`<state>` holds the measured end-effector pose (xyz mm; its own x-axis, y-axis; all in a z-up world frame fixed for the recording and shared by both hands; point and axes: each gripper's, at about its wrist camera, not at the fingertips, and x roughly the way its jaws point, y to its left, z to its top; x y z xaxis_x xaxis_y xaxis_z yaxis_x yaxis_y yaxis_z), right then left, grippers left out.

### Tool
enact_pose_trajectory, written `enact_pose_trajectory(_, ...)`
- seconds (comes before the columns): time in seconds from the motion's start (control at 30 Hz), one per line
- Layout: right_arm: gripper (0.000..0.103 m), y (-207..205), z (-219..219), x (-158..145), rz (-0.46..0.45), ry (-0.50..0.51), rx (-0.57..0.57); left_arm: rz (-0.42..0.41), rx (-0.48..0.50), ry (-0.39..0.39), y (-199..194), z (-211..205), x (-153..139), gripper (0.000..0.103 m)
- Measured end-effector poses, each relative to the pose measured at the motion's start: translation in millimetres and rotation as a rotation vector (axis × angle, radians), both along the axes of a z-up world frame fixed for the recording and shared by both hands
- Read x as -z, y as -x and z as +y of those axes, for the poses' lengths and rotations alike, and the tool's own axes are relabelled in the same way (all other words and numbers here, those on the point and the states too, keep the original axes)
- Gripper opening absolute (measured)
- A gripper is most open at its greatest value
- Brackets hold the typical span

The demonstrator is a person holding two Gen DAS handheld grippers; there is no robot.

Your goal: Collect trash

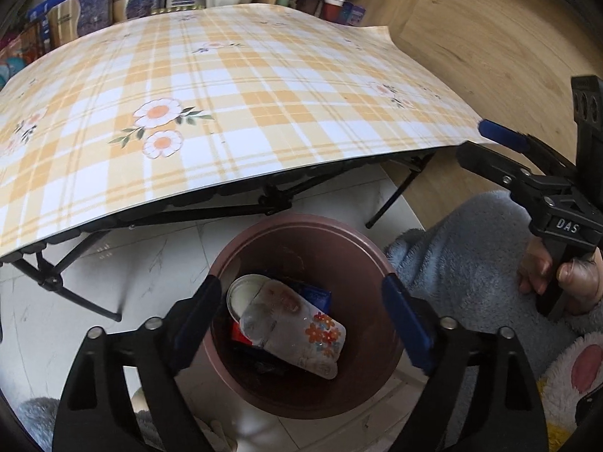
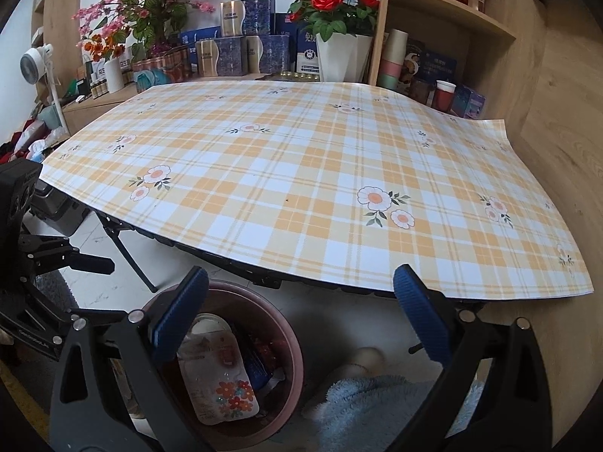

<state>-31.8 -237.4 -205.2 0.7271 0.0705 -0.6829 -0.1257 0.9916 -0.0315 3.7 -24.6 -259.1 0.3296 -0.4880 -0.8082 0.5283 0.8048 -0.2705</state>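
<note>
1. With the left gripper (image 1: pixel 301 314) hanging over the brown bin (image 1: pixel 361 241) on the floor, I read this as the drop step: its blue-padded fingers (image 1: pixel 405 324) are spread wide and nothing sits between them.
2. A clear plastic bottle with an orange flower label (image 1: pixel 292 329) lies on its side inside the bin, on top of other rubbish, including a red wrapper (image 1: pixel 238 333) and something dark blue (image 1: pixel 316 295). It touches neither pad, so I judge it released.
3. My right gripper (image 2: pixel 301 316) is spread too and holds nothing; it looks across the near edge of the folding table (image 2: pixel 301 173), with the bin below to its left.
4. I see the table's checked flower cloth bare from edge to edge in both wrist views. No trash shows on it.
5. Next move, as I judge it: lift the left gripper clear of the bin rim and look for any item left, perhaps on the floor by the table legs. The blue fleece sleeve (image 1: pixel 463 256) sits just beside the bin, so I would raise straight up and avoid snagging it.
</note>
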Motion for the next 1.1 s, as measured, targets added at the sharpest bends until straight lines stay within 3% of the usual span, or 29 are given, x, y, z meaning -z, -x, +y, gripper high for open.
enact_pose_trajectory(0.67, 0.097, -3.0, -0.2, 1.6, 0.015, 0.001, -0.009, -0.025, -0.11, 0.005, -7.9, 14.0, -9.0, 0.091)
enact_pose_trajectory(0.83, 0.097, -15.3, -6.7, -18.6, 0.051, -0.03, -0.008, -0.198, -0.219, -0.005, -7.6, 31.4, -61.5, 0.096)
enact_pose_trajectory(0.93, 0.097, -23.9, -10.4, -51.1, 0.021, -0.037, -0.011, -0.33, -0.291, -0.022, -12.3, 40.9, -111.6, 0.097)
enact_pose_trajectory(1.1, 0.097, -36.4, -20.3, -122.3, -0.074, -0.082, 0.01, -0.481, -0.394, -0.007, -19.4, 55.9, -188.7, 0.097)
